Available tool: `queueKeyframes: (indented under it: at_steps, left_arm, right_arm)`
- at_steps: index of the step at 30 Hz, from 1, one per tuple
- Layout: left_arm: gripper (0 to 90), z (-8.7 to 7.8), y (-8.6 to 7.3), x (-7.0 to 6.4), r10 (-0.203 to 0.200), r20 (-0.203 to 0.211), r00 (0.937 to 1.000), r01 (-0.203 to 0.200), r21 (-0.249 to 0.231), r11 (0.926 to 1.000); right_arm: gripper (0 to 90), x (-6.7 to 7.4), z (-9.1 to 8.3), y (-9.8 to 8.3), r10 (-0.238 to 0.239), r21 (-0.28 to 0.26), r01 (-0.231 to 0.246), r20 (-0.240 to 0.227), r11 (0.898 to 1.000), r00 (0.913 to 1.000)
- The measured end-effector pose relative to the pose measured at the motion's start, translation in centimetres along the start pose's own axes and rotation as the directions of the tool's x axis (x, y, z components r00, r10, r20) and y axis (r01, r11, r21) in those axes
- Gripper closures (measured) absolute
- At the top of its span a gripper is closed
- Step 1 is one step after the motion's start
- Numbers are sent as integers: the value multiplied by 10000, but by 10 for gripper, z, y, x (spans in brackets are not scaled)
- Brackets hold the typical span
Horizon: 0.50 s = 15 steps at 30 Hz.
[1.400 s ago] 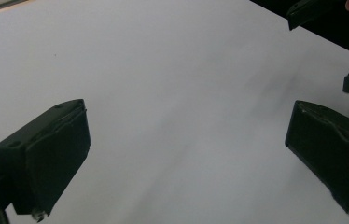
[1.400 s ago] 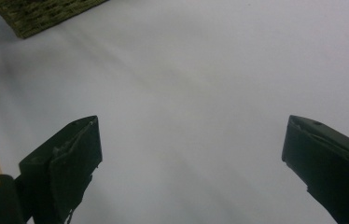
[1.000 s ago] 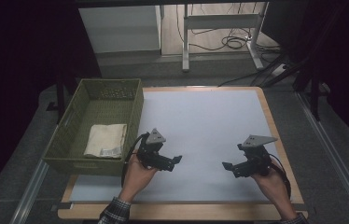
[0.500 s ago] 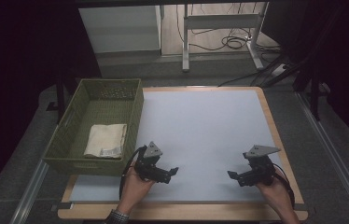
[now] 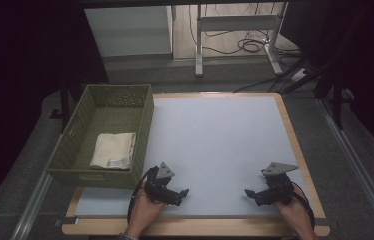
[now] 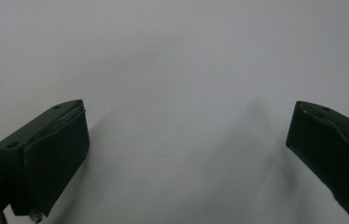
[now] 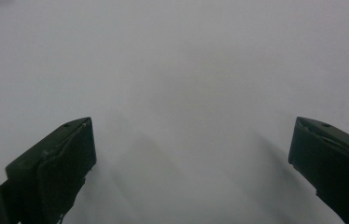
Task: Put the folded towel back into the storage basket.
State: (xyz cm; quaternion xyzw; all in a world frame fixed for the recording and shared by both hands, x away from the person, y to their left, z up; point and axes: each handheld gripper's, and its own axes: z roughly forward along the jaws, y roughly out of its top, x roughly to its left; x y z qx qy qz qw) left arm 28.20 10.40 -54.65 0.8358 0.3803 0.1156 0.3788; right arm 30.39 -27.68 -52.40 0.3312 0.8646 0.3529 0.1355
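So here's where we're at: looks to us like the job is basically wrapped up. The folded cloth point(image 5: 113, 150) is lying flat inside the green basket point(image 5: 145, 121), toward its near end, and the basket sits at the left edge of the surface point(image 5: 215, 135). Nothing else is out on the pale mat, so as far as we can judge there's nothing left to put away, just parking the tools.

Our left gripper point(image 5: 183, 193) is low at the near edge, just right of the basket's near corner and clear of it, pointing right. In the left gripper view its jaws are spread wide with only bare mat between them. Our right gripper point(image 5: 249, 192) is over at the near right, pointing left toward the other one, well apart from it. Same deal in the right gripper view: jaws wide, holding nothing, blurry mat close underneath.

Compared with a second ago, both hands have pulled back toward us. The grippers were sitting farther up the mat, and now they're down near the wooden front rim, with less forearm showing. The cloth and basket haven't budged at all.
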Motion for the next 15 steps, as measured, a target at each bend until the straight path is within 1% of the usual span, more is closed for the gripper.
queueKeyframes:
  at_steps: [1, 2, 3, 5, 6, 7, 15]
  left_arm:
    - [0, 0, 0, 0, 97, -30, 9999, -97, -28, 9999]
    - [0, 0, 0, -1, 123, -70, 9999, -122, 41, 9999]
    - [0, 2, 1, -1, 108, -108, 9999, -105, 236, 9997]
    - [0, 3, 1, -2, 145, -216, 9997, -138, 344, 9993]
    - [0, 3, 1, -2, 145, -216, 9997, -138, 344, 9993]
    - [0, 4, 1, -4, 336, -392, 9987, -319, 427, 9986]
    - [0, 5, 1, -5, 403, -457, 9981, -385, 411, 9984]
  right_arm:
    - [10, 1, 3, -3, -1, 81, 1, 33, 10000, 10000]
    - [4, 1, 5, -4, -4, 95, 3, 56, 10000, 10000]
    - [4, 2, 6, -6, -55, -14, 55, 125, 10000, 9999]
    - [3, 4, 6, -6, -183, 38, 182, 276, 9998, 9995]
    - [3, 4, 6, -6, -183, 38, 182, 276, 9998, 9995]
    - [3, 5, 7, -6, -269, 53, 268, 337, 9996, 9991]
    - [4, 5, 7, -7, -287, 20, 286, 370, 9996, 9989]
